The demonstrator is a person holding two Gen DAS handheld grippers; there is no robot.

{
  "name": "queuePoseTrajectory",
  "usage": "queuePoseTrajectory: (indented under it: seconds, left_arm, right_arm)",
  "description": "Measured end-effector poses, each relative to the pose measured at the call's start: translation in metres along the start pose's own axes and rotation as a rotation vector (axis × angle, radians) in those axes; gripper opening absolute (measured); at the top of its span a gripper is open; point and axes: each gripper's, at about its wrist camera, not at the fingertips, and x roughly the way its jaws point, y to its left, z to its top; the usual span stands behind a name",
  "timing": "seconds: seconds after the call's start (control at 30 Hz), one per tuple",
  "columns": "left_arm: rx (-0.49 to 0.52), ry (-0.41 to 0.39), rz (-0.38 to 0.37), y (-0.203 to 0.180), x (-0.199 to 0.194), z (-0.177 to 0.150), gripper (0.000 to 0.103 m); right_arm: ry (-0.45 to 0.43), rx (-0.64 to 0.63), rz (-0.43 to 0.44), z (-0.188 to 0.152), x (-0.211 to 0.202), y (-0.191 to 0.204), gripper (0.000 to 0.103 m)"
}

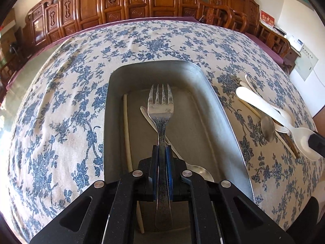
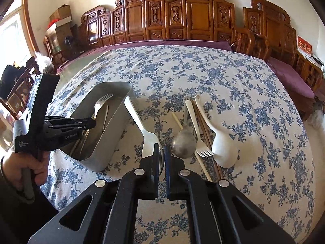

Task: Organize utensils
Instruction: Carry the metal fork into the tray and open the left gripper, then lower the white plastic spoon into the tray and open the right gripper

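Note:
My left gripper (image 1: 162,148) is shut on the handle of a metal fork (image 1: 160,103) and holds it over the grey metal tray (image 1: 215,99), tines pointing away. In the tray lie a metal spoon (image 1: 195,169) and a pale chopstick (image 1: 127,126). My right gripper (image 2: 161,147) is shut on the bowl of a white spoon (image 2: 138,120), whose handle points up toward the tray (image 2: 113,134). The left gripper (image 2: 89,123) also shows in the right wrist view, over the tray.
To the right of the tray, on the blue floral tablecloth (image 2: 223,77), lies a pile: a metal spoon (image 2: 183,144), a white plastic fork (image 2: 200,140), a large white spoon (image 2: 222,144), brown chopsticks (image 2: 205,130) and a pale chopstick (image 2: 177,121). Carved wooden chairs (image 2: 195,20) stand behind.

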Motion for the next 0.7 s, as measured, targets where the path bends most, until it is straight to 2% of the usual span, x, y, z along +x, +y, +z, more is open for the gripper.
queuePoseTrajectory:
  seconds: [0.27,0.47,0.7]
  left_arm:
    - [0.003,-0.033,-0.022,0.004,-0.013,0.001,0.006]
    - [-0.009,-0.097,-0.046,0.015,-0.038,0.006,0.006]
    - [-0.009,-0.151,-0.012,0.033,-0.059,0.008,0.006]
  right_arm:
    - [0.000,-0.008,0.004,0.008,0.005,0.019,0.006]
    - [-0.005,-0.004,0.013,0.016,0.011,0.039,0.006]
    - [0.007,-0.026,-0.001,0.030,0.028,0.066,0.006]
